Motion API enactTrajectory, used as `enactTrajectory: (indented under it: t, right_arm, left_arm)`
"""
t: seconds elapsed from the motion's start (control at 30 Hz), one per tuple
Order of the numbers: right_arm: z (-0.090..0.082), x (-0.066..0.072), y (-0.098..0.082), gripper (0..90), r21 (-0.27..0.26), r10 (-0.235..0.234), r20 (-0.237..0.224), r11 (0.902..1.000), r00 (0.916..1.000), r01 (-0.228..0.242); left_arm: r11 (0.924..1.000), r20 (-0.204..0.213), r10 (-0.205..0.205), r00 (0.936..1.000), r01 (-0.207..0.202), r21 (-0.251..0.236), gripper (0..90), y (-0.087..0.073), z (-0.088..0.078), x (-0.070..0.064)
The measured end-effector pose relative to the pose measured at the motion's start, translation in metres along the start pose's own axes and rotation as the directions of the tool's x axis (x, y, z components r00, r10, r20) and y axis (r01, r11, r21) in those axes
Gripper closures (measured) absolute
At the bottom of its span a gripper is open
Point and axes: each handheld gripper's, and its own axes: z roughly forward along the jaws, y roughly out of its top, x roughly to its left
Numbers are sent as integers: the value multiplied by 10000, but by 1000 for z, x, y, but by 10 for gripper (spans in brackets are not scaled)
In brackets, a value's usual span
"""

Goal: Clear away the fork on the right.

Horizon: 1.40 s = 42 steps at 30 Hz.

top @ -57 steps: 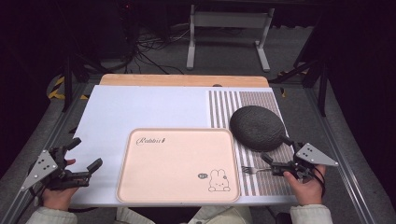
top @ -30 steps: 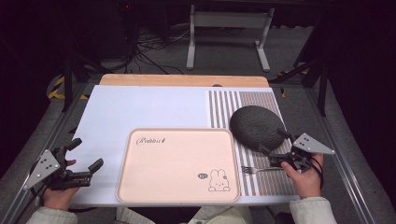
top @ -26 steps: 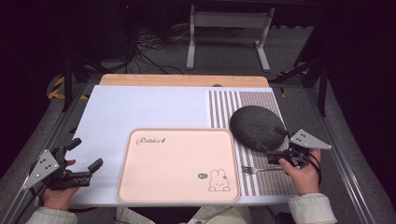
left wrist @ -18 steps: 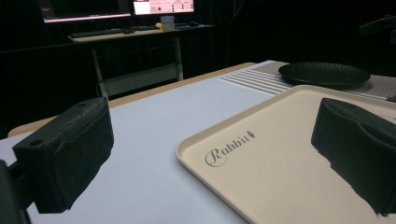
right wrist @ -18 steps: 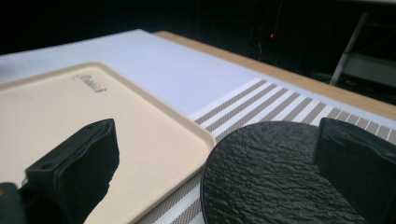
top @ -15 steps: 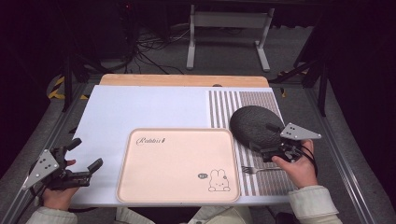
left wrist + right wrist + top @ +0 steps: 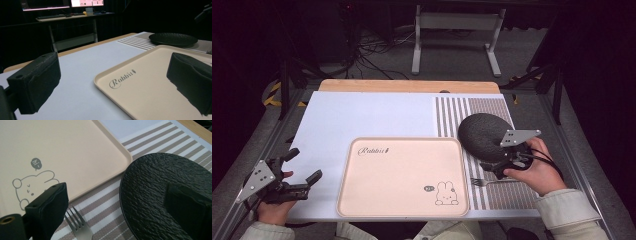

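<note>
Dark studio space is surrounding your work table [image 7: 377, 117], which is carrying a pale blue mat with a band of brown and white stripes [image 7: 452, 112] running down its right side. Nearest you, a large cream tray [image 7: 397, 175] with a cartoon rabbit printed in one corner is lying flat and bare, probably waiting to receive the tableware sitting beside it. Just right of the tray, a round black textured plate [image 7: 479, 135] is resting on the stripes, its near edge close to the tray's corner but not touching it. Below the plate, a small metal fork [image 7: 484, 182] is lying on the stripes with its tines pointing toward the tray, free of any grip. You are holding your right gripper [image 7: 502, 167] over the plate's near rim, tilted down, and in the right gripper view its jaws are standing wide apart with one to the left of the rim, above the fork, and the other over the plate's dark surface; they have just been closing a little, and nothing is pinched between them. That straddle looks like you are lining up to take the plate by its edge. You are resting your left gripper [image 7: 297, 172] at the table's near left corner, well apart from the tray, jaws spread and empty, seemingly parked out of the way while the right hand is working.
</note>
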Motion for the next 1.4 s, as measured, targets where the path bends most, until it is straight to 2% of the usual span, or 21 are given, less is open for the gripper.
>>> enactTrajectory:
  t: [0.1, 0.13, 0.17, 0.2, 0.33, 0.53, 0.7, 0.87, 0.97, 1.1, 1.2, 1.23, 1.33, 1.4]
  right_arm:
    - [-3, -2, 4, 68, 473, -231, -25, 9986, 9997, 232]
    - [-3, -2, 4, 68, 473, -231, -25, 9986, 9997, 232]
    - [-4, -2, 5, 68, 806, -470, -50, 9956, 9989, 472]
    - [-4, -2, 5, 68, 806, -470, -50, 9956, 9989, 472]
    - [-2, -1, 6, 68, 1569, -994, -232, 9824, 9948, 1018]
    - [1, -1, 7, 79, 2251, -1283, -552, 9646, 9902, 1376]
    - [3, -1, 6, 86, 2876, -1486, -866, 9430, 9851, 1676]
    - [5, -2, 6, 91, 3321, -1625, -1013, 9245, 9815, 1873]
    - [9, -2, 4, 94, 3488, -1692, -1282, 9147, 9772, 2041]
    - [15, 0, 1, 102, 3981, -1835, -1592, 8872, 9700, 2332]
    - [17, 1, 1, 104, 4079, -1814, -1650, 8824, 9695, 2346]
    - [18, 1, 0, 104, 4176, -1824, -1785, 8757, 9669, 2423]
    - [20, 1, -1, 104, 4352, -1839, -1822, 8658, 9659, 2469]
    - [21, 1, -2, 103, 4448, -1748, -1810, 8631, 9678, 2391]
  left_arm:
    - [10000, -9, 9, 10000, -9, 2, 0, 0, 0, 0]
    - [10000, -2, 7, 10000, -7, 9, 0, 0, 0, 0]
    - [10000, -3, -13, 10000, 13, -13, 0, 0, 0, 0]
    - [10000, -3, -13, 10000, 13, -13, 0, 0, 0, 0]
    - [10000, -41, -47, 10000, 47, -57, 0, 0, 0, 0]
    - [10000, -46, -35, 10000, 35, -44, 0, 0, 0, 0]
    - [10000, -48, -26, 10000, 26, -52, 0, 0, 0, 0]
    - [10000, -35, -25, 10000, 25, -52, 0, 0, 0, 0]
    - [10000, -36, -26, 10000, 26, -44, 0, 0, 0, 0]
    - [10000, -33, -29, 10000, 29, -45, 0, 0, 0, 0]
    - [10000, -32, -27, 10000, 27, -41, 0, 0, 0, 0]
    - [10000, -30, -25, 10000, 25, -42, 0, 0, 0, 0]
    - [10000, -12, -24, 10000, 24, -43, 0, 0, 0, 0]
    - [10000, -9, -25, 10000, 25, -40, 0, 0, 0, 0]
